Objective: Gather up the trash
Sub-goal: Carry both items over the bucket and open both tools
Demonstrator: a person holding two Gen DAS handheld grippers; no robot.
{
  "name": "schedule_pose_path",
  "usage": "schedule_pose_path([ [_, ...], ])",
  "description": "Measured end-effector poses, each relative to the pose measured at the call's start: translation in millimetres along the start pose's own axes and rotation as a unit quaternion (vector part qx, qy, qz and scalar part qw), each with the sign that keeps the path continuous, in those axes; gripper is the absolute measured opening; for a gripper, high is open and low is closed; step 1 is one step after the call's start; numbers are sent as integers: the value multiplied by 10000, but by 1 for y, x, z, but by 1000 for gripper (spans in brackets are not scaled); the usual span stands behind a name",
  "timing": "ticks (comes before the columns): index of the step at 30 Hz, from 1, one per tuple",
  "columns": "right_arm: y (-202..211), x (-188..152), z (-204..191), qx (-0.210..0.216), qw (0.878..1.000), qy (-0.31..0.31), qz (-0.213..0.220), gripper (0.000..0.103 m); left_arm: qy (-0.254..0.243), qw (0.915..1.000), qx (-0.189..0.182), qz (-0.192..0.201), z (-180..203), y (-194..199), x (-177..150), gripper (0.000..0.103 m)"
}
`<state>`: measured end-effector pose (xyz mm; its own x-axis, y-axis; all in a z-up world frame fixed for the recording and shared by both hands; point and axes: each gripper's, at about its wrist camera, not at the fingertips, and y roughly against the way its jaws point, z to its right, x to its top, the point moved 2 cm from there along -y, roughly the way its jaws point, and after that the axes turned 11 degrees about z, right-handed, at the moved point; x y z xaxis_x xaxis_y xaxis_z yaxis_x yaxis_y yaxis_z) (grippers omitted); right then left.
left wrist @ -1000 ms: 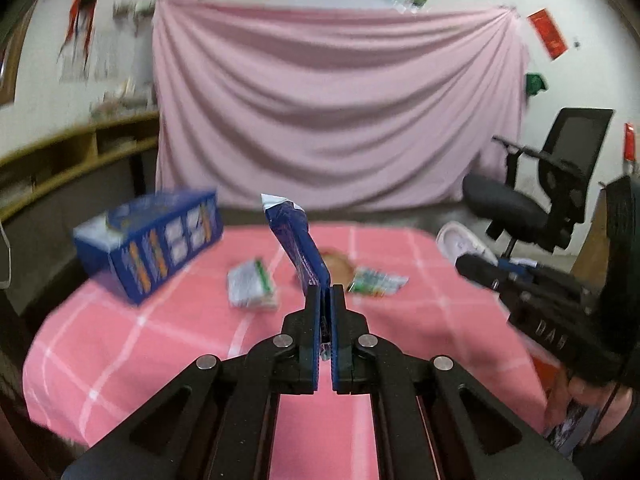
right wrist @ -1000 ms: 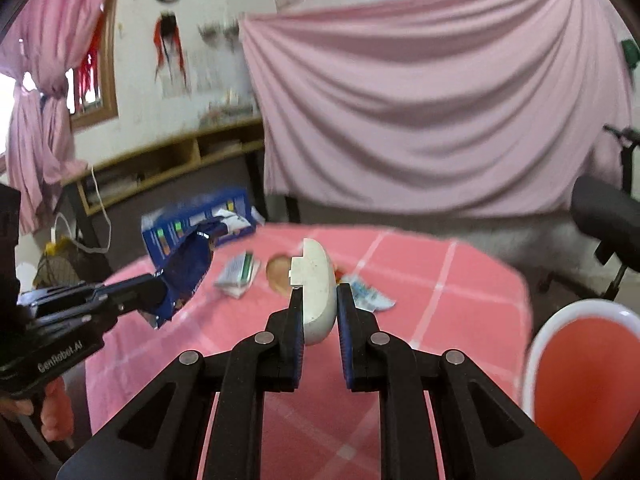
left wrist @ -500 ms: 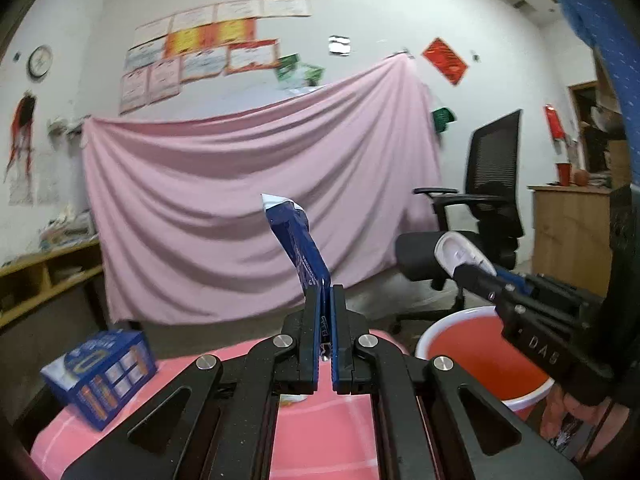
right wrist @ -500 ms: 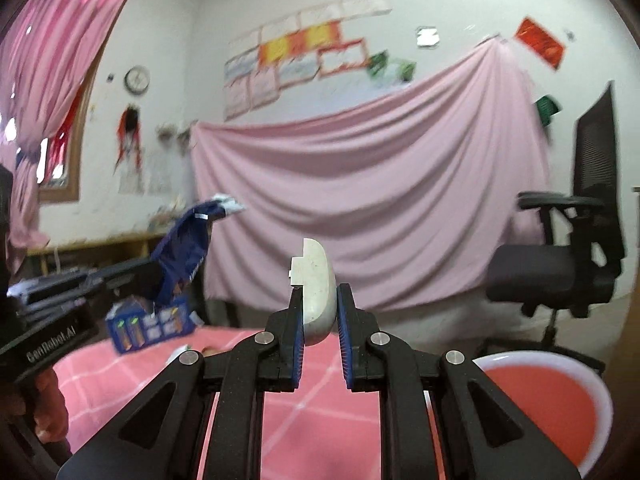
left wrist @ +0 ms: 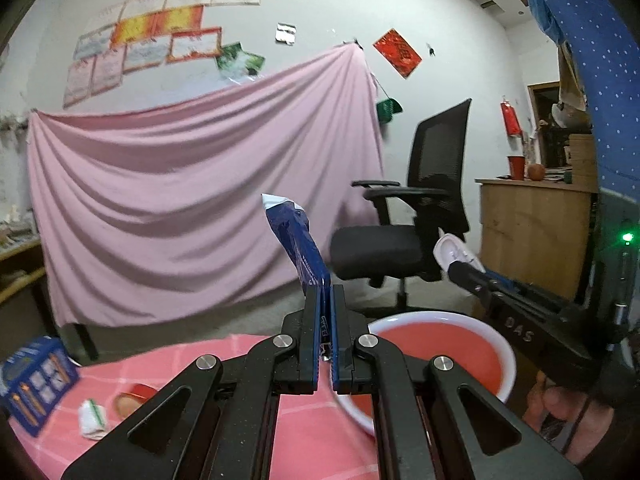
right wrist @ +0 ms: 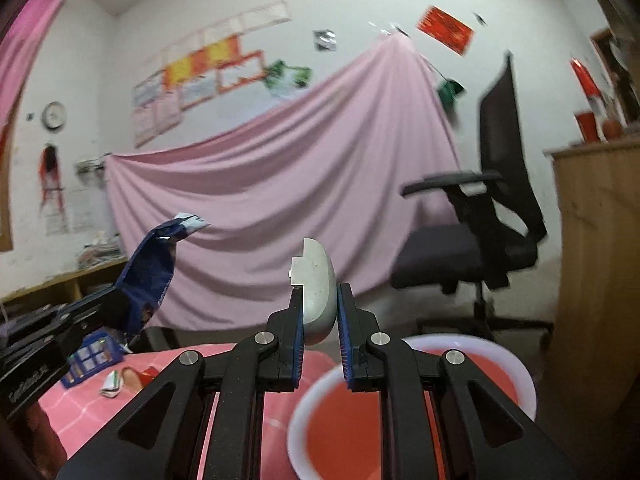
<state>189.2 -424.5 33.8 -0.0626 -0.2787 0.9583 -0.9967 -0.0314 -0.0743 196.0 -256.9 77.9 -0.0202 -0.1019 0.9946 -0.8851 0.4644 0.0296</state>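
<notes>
My left gripper (left wrist: 326,292) is shut on a dark blue wrapper (left wrist: 298,240) that stands up between its fingers. The wrapper also shows in the right wrist view (right wrist: 154,272). My right gripper (right wrist: 319,292) is shut on a white curved plastic piece (right wrist: 316,288), which also shows in the left wrist view (left wrist: 450,250). A red bin with a white rim (left wrist: 506,350) sits just beyond and below both grippers; it also shows in the right wrist view (right wrist: 516,364).
The pink checked table (left wrist: 192,364) holds a blue box (left wrist: 34,380), a crumpled white-green wrapper (left wrist: 92,416) and a red-brown item (left wrist: 134,398) at left. A black office chair (left wrist: 408,240) and a wooden cabinet (left wrist: 536,232) stand behind the bin.
Both grippers have swung right from over the table toward the red bin, still holding their items. The bin is now closer and larger in both views.
</notes>
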Motion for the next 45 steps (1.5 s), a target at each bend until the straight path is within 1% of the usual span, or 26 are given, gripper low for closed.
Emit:
schedule_pose_path([
  [3, 0, -3, 9, -168, 9997, -113, -148, 13, 134, 9996, -152, -194, 5, -17, 0, 2],
  [7, -3, -10, 18, -259, 9984, -218, -458, 13, 270, 9982, -300, -445, 5, -28, -7, 2],
  [13, -6, -16, 30, -370, 9961, -320, -730, 13, 448, 9947, -495, -784, 12, -45, -17, 2],
  [15, -7, -19, 33, -423, 9950, -348, -830, 14, 504, 9920, -615, -980, 16, -53, -20, 3],
  [19, -10, -24, 41, -551, 9924, -401, -1029, 14, 570, 9869, -733, -1319, 21, -63, -28, 3],
  [24, -11, -29, 49, -664, 9889, -489, -1232, 15, 843, 9799, -832, -1608, 23, -75, -36, 3],
  [25, -11, -30, 50, -689, 9884, -509, -1251, 16, 923, 9779, -840, -1676, 23, -78, -37, 3],
  [26, -11, -29, 51, -706, 9882, -527, -1254, 22, 971, 9766, -845, -1724, 22, -77, -39, 4],
  [27, -10, -29, 52, -715, 9881, -547, -1250, 30, 1029, 9746, -845, -1803, 22, -80, -40, 5],
  [28, -9, -29, 52, -710, 9881, -566, -1242, 32, 1062, 9736, -833, -1843, 20, -81, -41, 6],
  [30, -9, -29, 53, -727, 9879, -559, -1252, 32, 1149, 9711, -802, -1935, 18, -84, -42, 7],
  [35, -11, -28, 52, -731, 9877, -562, -1264, 35, 1234, 9694, -715, -1996, 7, -81, -43, 8],
  [37, -12, -27, 50, -719, 9881, -560, -1242, 36, 1246, 9702, -664, -1972, 2, -78, -42, 11],
  [38, -12, -26, 49, -709, 9883, -563, -1228, 38, 1262, 9705, -641, -1950, 0, -76, -42, 14],
  [42, -13, -18, 38, -627, 9912, -480, -1067, 47, 1366, 9742, -445, -1742, -18, -63, -35, 27],
  [45, -12, -12, 26, -568, 9936, -352, -906, 51, 1388, 9788, -212, -1493, -34, -52, -27, 27],
])
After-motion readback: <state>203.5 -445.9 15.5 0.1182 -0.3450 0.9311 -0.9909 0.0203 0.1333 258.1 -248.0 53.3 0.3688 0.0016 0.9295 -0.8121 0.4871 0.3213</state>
